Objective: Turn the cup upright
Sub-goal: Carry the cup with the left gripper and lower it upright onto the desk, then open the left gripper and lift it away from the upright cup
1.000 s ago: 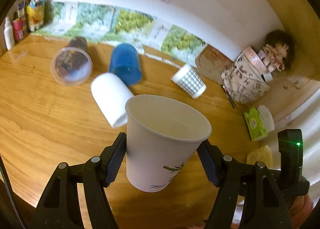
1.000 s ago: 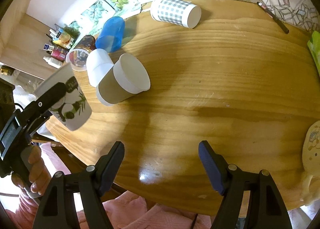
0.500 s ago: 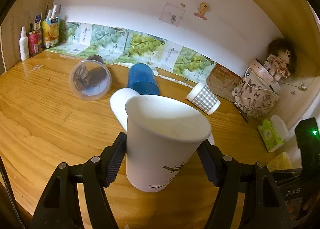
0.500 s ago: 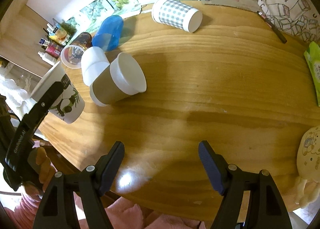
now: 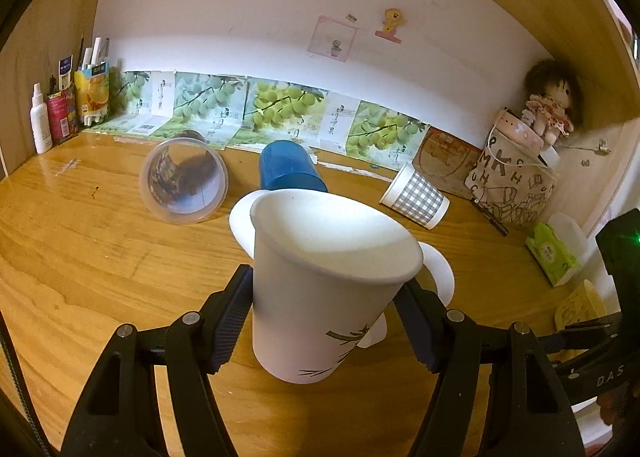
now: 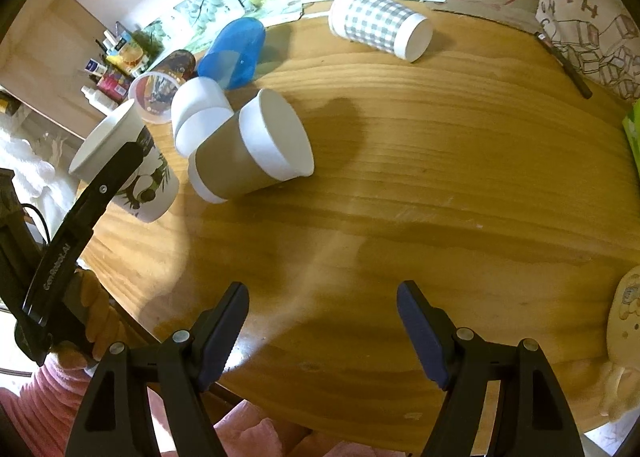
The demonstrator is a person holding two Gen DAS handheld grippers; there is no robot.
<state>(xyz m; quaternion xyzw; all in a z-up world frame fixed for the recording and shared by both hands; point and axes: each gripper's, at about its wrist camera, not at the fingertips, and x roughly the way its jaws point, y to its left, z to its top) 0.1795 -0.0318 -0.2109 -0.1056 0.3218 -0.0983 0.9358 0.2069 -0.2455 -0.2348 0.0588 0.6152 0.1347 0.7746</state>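
My left gripper (image 5: pixel 324 321) is shut on a white paper cup with a panda print (image 5: pixel 320 289), mouth up and nearly upright, its base near the wooden table (image 5: pixel 80 257). The right wrist view shows the same cup (image 6: pixel 132 165) at the table's left edge, held by the left gripper's fingers (image 6: pixel 116 173). My right gripper (image 6: pixel 322 333) is open and empty above the table's front edge (image 6: pixel 360 337).
Several cups lie on their sides: a brown-sleeved cup (image 6: pixel 252 153), a white cup (image 6: pixel 198 113), a blue cup (image 6: pixel 234 53), a clear plastic cup (image 5: pixel 182 181) and a checked cup (image 6: pixel 380 29). A printed bag (image 5: pixel 516 185), doll (image 5: pixel 550 105) and tissue pack (image 5: pixel 552 257) stand at the right.
The left gripper has tilted the panda cup more upright and brought it lower and closer to the table. The right gripper stayed open and shifted slightly.
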